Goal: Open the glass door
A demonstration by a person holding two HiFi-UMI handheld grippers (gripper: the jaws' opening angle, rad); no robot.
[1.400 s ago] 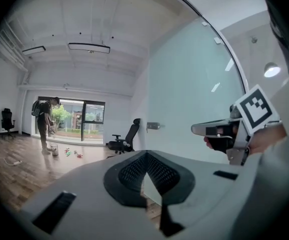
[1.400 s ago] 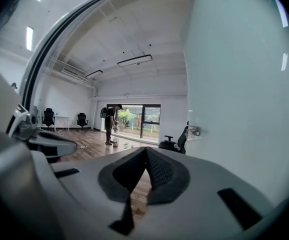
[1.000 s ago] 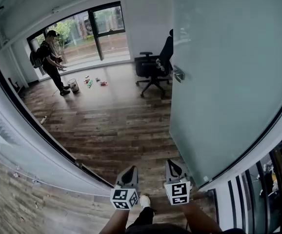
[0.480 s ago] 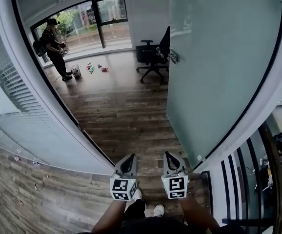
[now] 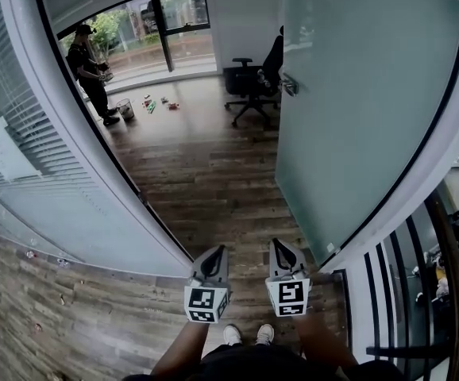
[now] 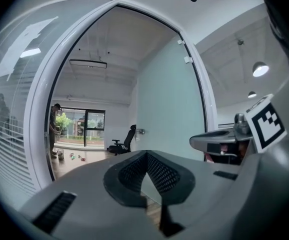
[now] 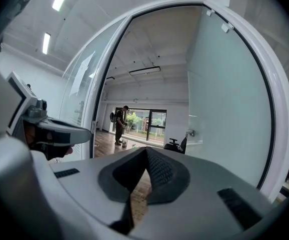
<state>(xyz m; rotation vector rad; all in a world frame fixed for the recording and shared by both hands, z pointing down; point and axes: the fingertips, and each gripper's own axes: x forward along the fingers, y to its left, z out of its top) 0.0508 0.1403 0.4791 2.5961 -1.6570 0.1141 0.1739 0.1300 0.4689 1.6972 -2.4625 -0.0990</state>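
Note:
The frosted glass door (image 5: pixel 356 94) stands swung open on the right of the doorway, its metal handle (image 5: pixel 290 84) on the far edge. Low in the head view my left gripper (image 5: pixel 211 262) and right gripper (image 5: pixel 283 254) point level, side by side, into the opening. Both are shut with nothing between the pads, and both are apart from the door. The left gripper view has its jaws (image 6: pixel 147 154) closed, with the door (image 6: pixel 169 114) ahead on the right. The right gripper view has closed jaws (image 7: pixel 145 151) and the door (image 7: pixel 224 109) close on its right.
A glass wall with blinds (image 5: pixel 47 173) bounds the doorway's left side. In the room beyond are a black office chair (image 5: pixel 249 82), a person in dark clothes (image 5: pixel 90 70), a small bucket (image 5: pixel 125 109) and toys (image 5: pixel 158 103) on the wood floor. A railing (image 5: pixel 452 292) runs at right.
The view has shifted, so more of the left glass wall shows and the feet now stand together. Both grippers moved along side by side, still shut. The door stays open.

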